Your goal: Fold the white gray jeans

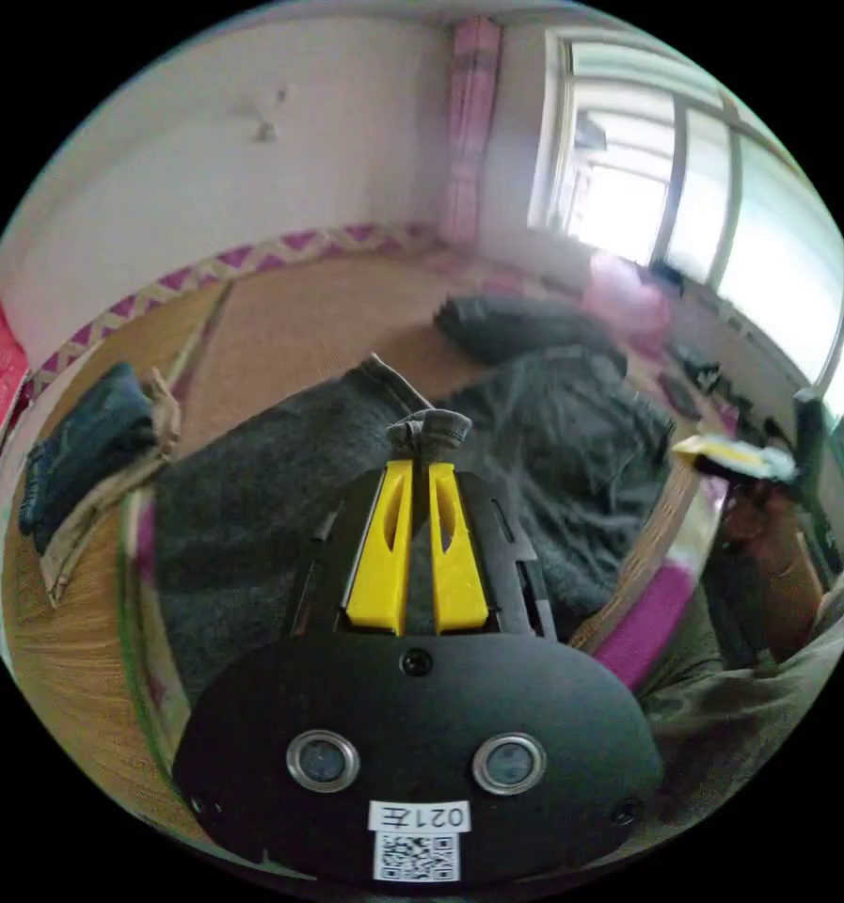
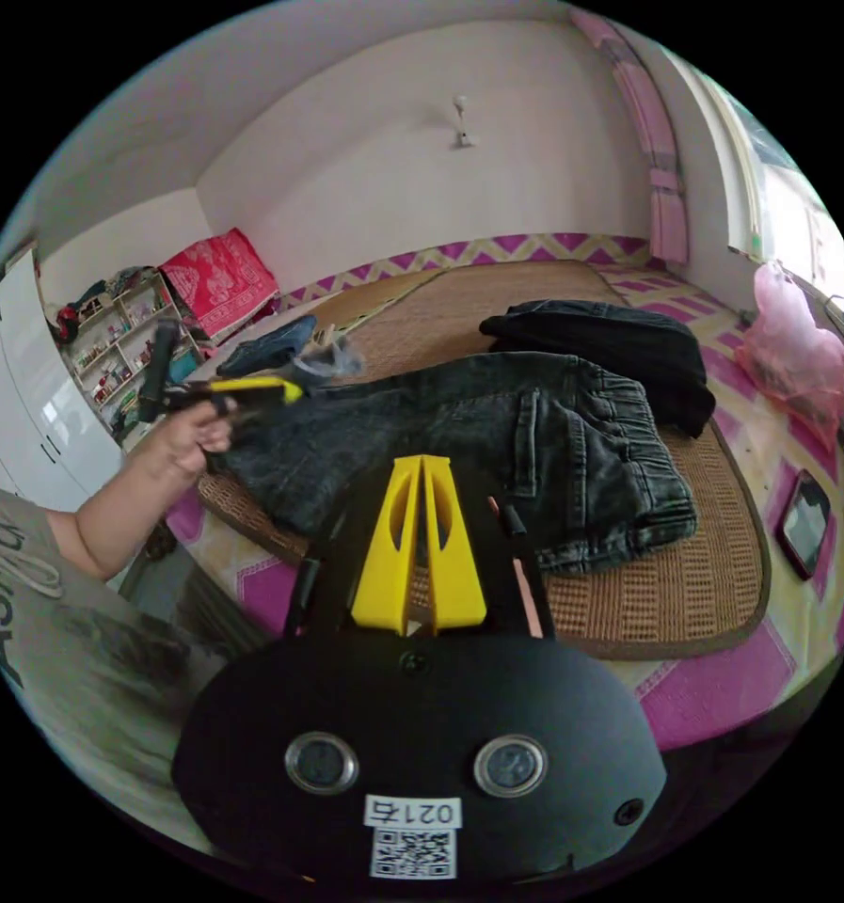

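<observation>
Pinching a bunched bit of hem, the left claw (image 1: 428, 461) has its yellow jaws pressed together on the leg end of the dark grey washed-denim jeans (image 2: 497, 428), which lie spread across a woven straw mat (image 2: 685, 574) on a bed with a magenta-and-cream patterned cover (image 2: 713, 682). In the right gripper view that same claw shows beside a hand (image 2: 191, 437), with the cloth lifted a little off the mat at the leg end, while the elastic waistband lies at the other end, toward a pink plastic bag (image 2: 793, 362). The right claw (image 2: 422, 463) hangs over the middle of the jeans with its jaws together and, as far as I can tell, nothing between them. By my reading the fold is only starting: the legs seem to lie one on the other, and the lengthwise halving is not yet made. The next move probably calls for carrying the pinched leg end over toward the waistband, keeping the hem level so both layers travel together; the free claw could press the middle to set the crease. Loose denim may slip or sag at one corner. Just beyond the waistband sits a black folded garment (image 2: 600, 343), and a blue folded garment (image 2: 271, 348) lies farther off near the leg end. Past the bed are pale walls with a zigzag border, a red patterned cloth (image 2: 219, 277), cluttered shelves (image 2: 120, 353) and a bright window (image 1: 713, 207).
</observation>
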Demonstrator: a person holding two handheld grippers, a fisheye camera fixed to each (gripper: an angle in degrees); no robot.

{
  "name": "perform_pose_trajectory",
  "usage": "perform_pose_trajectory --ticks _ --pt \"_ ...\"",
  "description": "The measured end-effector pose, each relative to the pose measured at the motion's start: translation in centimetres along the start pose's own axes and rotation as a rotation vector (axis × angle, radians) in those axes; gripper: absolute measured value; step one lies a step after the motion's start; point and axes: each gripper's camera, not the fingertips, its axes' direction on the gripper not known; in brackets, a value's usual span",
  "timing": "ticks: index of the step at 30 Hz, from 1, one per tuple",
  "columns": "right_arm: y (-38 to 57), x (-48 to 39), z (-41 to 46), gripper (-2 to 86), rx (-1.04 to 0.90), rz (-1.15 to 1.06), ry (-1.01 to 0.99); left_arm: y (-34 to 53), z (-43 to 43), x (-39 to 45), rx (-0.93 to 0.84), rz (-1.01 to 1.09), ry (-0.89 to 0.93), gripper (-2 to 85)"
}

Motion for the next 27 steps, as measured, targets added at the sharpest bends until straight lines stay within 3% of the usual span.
perform_pose_trajectory --ticks 6,9,15,19,27 --pt "1.7 3.8 -2.3 0.1 0.01 0.047 -0.001 -1.0 -1.5 6.7 0.118 0.092 -0.108 -0.4" --pt "1.9 6.0 -2.8 1.9 0.008 0.109 0.025 -1.2 1.7 9.1 -0.01 0.141 -0.08 1.0" --pt "5.0 13.6 -5.9 9.7 0.119 0.547 0.076 -1.5 1.4 11.0 0.048 0.126 0.046 8.2" --pt "7.6 18.4 -5.6 13.0 0.114 0.805 -0.05 -0.7 -0.3 12.1 0.102 0.142 0.049 9.1" --pt "7.5 22.2 -1.9 11.4 0.192 1.041 -0.22 1.7 -3.0 10.5 0.148 0.06 0.049 9.6"
